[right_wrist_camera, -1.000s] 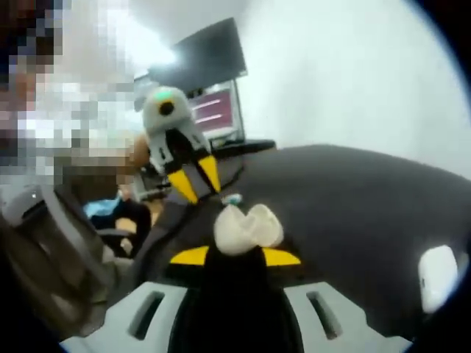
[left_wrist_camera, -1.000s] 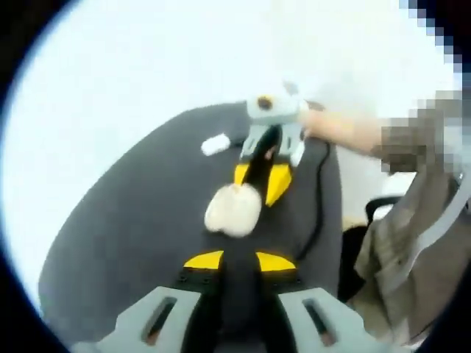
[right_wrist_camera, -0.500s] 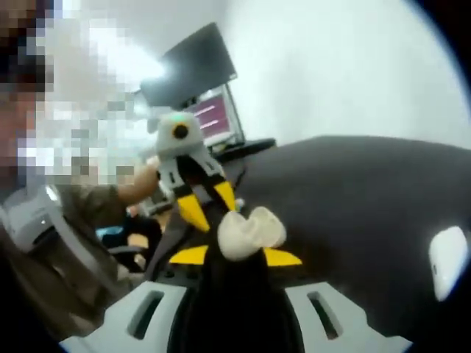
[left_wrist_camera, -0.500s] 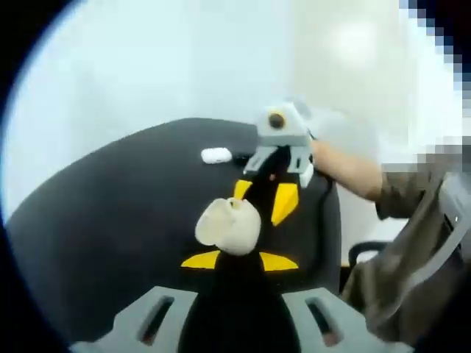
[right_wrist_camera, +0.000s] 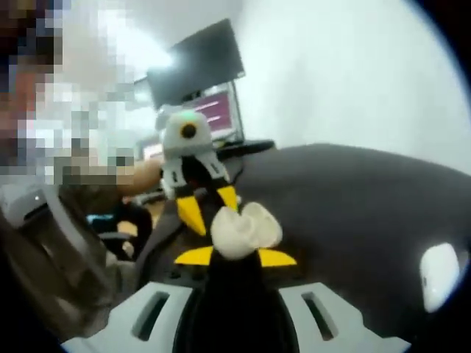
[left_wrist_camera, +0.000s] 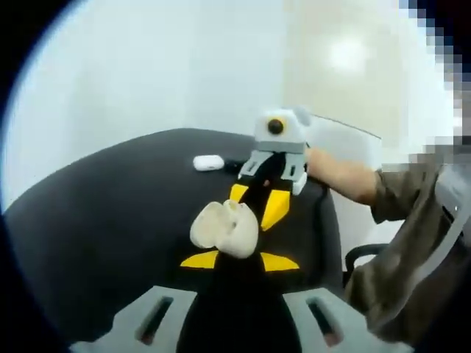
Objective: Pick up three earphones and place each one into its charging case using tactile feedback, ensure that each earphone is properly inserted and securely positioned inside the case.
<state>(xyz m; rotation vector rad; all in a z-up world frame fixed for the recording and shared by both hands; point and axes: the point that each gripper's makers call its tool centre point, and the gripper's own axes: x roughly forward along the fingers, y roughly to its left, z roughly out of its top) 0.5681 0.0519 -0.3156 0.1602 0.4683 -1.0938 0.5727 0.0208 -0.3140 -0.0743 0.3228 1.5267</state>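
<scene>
Dark desk [left_wrist_camera: 110, 220], round-edged, matte surface, against pale wall [left_wrist_camera: 147, 66]. Black monitor [right_wrist_camera: 197, 65] at far side in right gripper view; second lit screen [right_wrist_camera: 213, 114] below it, pinkish, content unreadable. Black office chair [left_wrist_camera: 362, 254] just off desk edge in left gripper view. Olive-brown sleeve [left_wrist_camera: 401, 195] reaching in from right there.

Charging case [left_wrist_camera: 224, 229]: cream-white. Table [left_wrist_camera: 110, 213]: black; second case [left_wrist_camera: 208, 162]: white. Grippers [left_wrist_camera: 240, 260] [right_wrist_camera: 235, 257]: grey bodies, yellow-tipped black jaws.
</scene>
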